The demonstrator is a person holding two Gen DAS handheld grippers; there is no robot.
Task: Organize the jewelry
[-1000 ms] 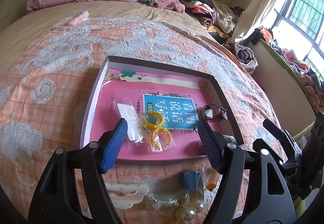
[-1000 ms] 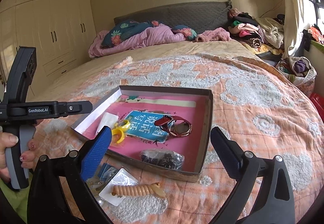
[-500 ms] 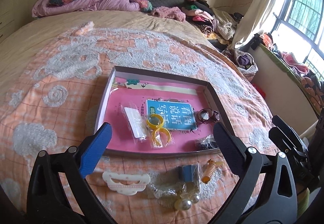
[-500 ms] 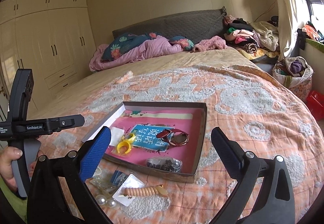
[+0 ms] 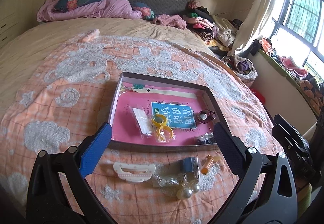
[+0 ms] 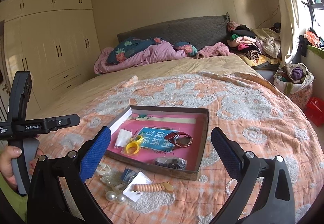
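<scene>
Both tools are spread wide and hold nothing: the left gripper [image 5: 162, 138] hangs above the near edge of the shallow cardboard tray [image 5: 162, 146], and the right gripper [image 6: 161, 143] hangs over the same tray from the other side, neither touching anything. The left tool's body reads "GenRobot.AI" (seen from the right wrist view).

Inside the tray, on a pink booklet with a blue label [image 5: 173, 115] of Chinese characters, lie two yellow rings [image 5: 162, 126] in a clear bag, a white card in a bag [image 5: 141, 120], a dark red bracelet [image 6: 179, 138] and a bag of dark beads [image 6: 170, 163].

On the orange bedspread [image 5: 60, 102] just before the tray: a cream hair clip [image 5: 133, 171], a small blue box [image 5: 188, 164], an orange spiral piece [image 6: 151, 186] and pearl earrings [image 6: 116, 197].
</scene>
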